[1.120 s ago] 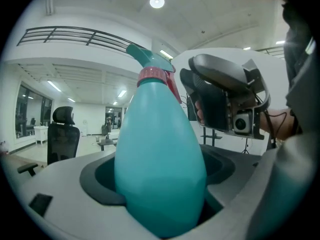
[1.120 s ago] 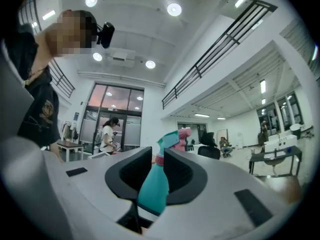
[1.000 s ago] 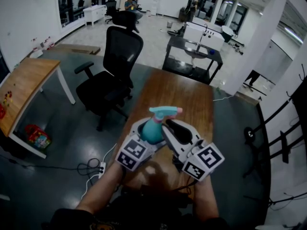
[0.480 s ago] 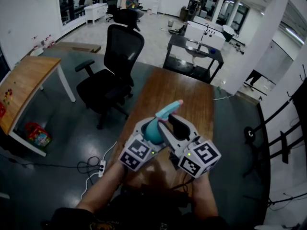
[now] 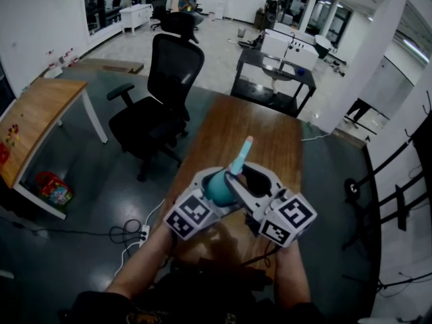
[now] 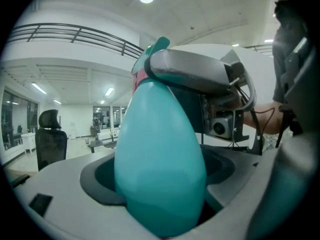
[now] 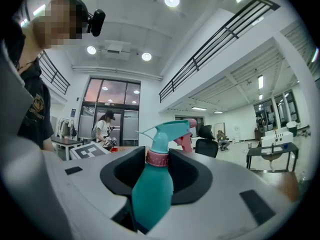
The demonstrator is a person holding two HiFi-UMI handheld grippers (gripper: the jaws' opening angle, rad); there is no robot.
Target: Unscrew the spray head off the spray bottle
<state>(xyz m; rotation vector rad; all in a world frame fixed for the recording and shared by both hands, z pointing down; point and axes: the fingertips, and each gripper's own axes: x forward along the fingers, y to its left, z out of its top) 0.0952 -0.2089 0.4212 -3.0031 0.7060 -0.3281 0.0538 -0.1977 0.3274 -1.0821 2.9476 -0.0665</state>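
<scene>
Left gripper: you're clamped on the body of the spray bottle, above the near end of the wooden table.
Count: one bottle, two grippers.
Bottle: teal teardrop body, pink collar, teal spray head.
Right gripper: your jaws have just opened and now flank the collar, released.

This is a large open-plan office. A black high-backed swivel office chair stands on a glossy grey floor beside a long brown wooden table. A light wooden desk on white legs and a dark worktable stand nearby. Glass partition walls, round recessed ceiling lights and a black-railed upper gallery surround the space.
</scene>
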